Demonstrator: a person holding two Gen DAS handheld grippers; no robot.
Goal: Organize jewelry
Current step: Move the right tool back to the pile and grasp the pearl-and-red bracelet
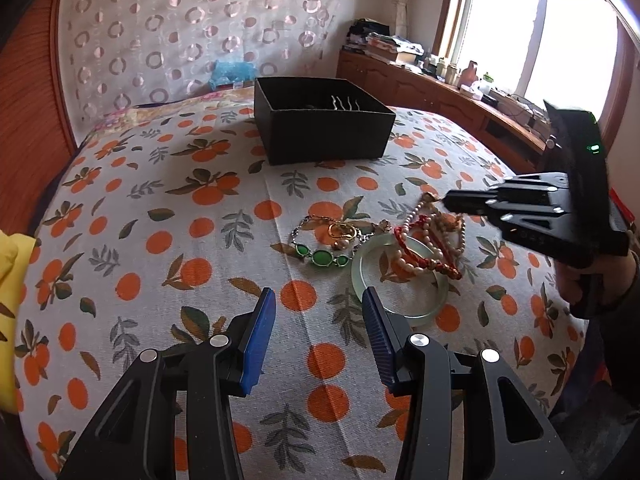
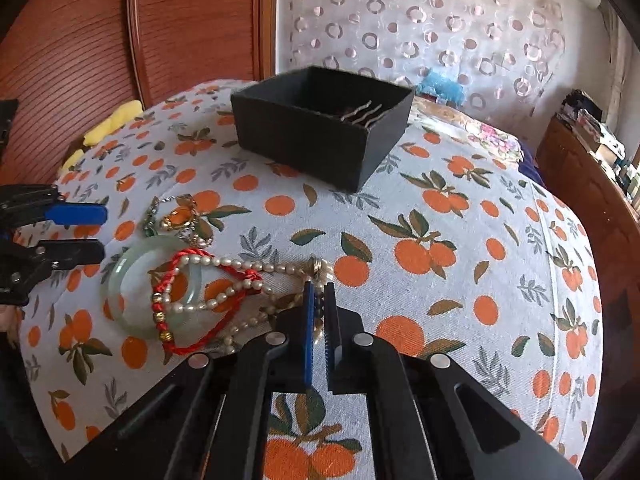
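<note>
Bed (image 1: 160,184) in an orange-fruit print sheet

An open black cardboard box (image 1: 320,136) sits upper centre; a pale green jade bangle (image 1: 400,280), pearl strand (image 1: 416,240), red cord bracelet (image 1: 432,264) and green-stone bracelet (image 1: 320,257) lie heaped centre-right.

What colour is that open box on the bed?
The open cardboard box is black, clearest in the left wrist view.

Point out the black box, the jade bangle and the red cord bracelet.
black box (image 1: 328,136): left wrist view, on its front wall.
jade bangle (image 2: 132,258): right wrist view, on its far-left rim.
red cord bracelet (image 2: 192,346): right wrist view, on the near loop of cord.
</note>
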